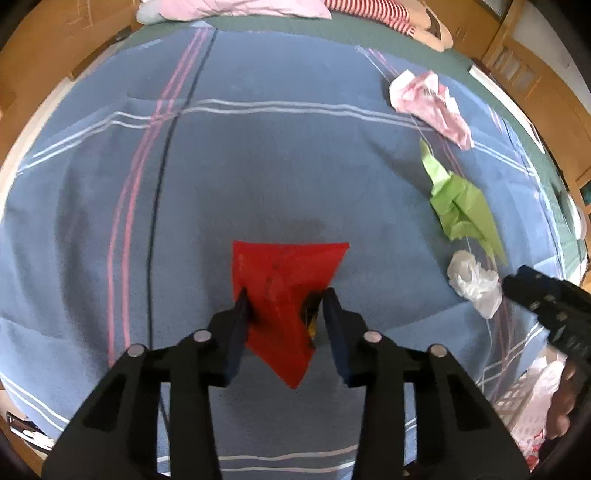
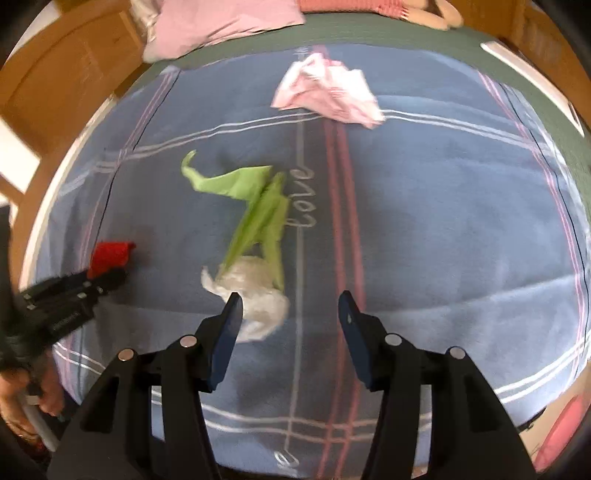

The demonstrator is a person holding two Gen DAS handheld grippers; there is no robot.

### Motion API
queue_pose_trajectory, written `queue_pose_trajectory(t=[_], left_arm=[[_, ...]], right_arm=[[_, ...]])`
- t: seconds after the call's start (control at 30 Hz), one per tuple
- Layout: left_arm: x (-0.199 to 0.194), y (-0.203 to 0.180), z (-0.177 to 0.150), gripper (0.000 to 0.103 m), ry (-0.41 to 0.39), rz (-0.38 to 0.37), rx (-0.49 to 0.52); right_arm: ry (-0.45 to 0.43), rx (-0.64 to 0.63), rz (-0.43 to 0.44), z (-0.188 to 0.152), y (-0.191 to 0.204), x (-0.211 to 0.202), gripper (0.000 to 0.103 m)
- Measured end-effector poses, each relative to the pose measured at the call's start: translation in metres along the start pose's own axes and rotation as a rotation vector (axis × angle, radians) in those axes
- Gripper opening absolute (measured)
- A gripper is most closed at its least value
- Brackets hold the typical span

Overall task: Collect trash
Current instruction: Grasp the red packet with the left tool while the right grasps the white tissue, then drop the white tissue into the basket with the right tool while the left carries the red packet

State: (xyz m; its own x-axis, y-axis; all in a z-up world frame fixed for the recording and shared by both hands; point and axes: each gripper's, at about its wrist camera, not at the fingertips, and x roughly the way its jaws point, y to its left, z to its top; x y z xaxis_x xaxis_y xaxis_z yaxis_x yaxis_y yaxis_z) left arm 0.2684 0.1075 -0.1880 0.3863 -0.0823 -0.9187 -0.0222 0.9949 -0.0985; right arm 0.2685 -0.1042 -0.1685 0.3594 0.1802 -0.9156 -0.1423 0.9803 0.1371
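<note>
A red wrapper (image 1: pixel 284 284) lies flat on the blue blanket (image 1: pixel 258 166). My left gripper (image 1: pixel 284 301) is open, its jaws straddling the wrapper's lower part. A crumpled white plastic piece (image 2: pixel 255 295), a green paper (image 2: pixel 258 206) and a crumpled pink paper (image 2: pixel 328 92) lie on the blanket in the right wrist view. My right gripper (image 2: pixel 291 306) is open and empty, its left finger (image 2: pixel 229 325) beside the white piece. In the left wrist view the white piece (image 1: pixel 474 282), green paper (image 1: pixel 461 203) and pink paper (image 1: pixel 432 101) lie at the right, with the right gripper (image 1: pixel 513 284) beyond.
A pink pillow (image 2: pixel 221 22) and a striped stuffed toy (image 1: pixel 388 14) lie at the bed's far end. A wooden bed frame (image 2: pixel 66 74) rings the bed. A white plastic bag (image 1: pixel 528 406) hangs at the lower right in the left wrist view.
</note>
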Motion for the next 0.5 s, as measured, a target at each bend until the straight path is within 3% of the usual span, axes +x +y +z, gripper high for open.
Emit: queue_pose_trajectory(t=[0.1, 0.27, 0.3, 0.33, 0.4, 0.5], left_arm=[[-0.009, 0.006, 0.000, 0.036, -0.041, 0.003, -0.036], [-0.021, 0.019, -0.001, 0.036, -0.101, 0.002, -0.102], [-0.023, 0.020, -0.001, 0.036, -0.115, 0.009, -0.110], [-0.026, 0.022, -0.001, 0.036, -0.125, 0.015, -0.115], [-0.032, 0.027, -0.001, 0.036, -0.148, 0.024, -0.132], [-0.039, 0.033, 0.000, 0.036, -0.173, 0.021, -0.157]], right_arm=[[0.000, -0.038, -0.029, 0.004, 0.016, 0.016, 0.059], [0.043, -0.095, -0.053, 0.004, 0.040, 0.043, 0.060], [0.045, -0.104, -0.066, 0.003, 0.043, 0.046, 0.055], [0.045, -0.108, -0.066, 0.001, 0.045, 0.048, 0.041], [0.038, -0.109, -0.040, -0.002, 0.047, 0.043, 0.024], [0.006, -0.119, -0.043, -0.008, 0.048, 0.026, 0.021]])
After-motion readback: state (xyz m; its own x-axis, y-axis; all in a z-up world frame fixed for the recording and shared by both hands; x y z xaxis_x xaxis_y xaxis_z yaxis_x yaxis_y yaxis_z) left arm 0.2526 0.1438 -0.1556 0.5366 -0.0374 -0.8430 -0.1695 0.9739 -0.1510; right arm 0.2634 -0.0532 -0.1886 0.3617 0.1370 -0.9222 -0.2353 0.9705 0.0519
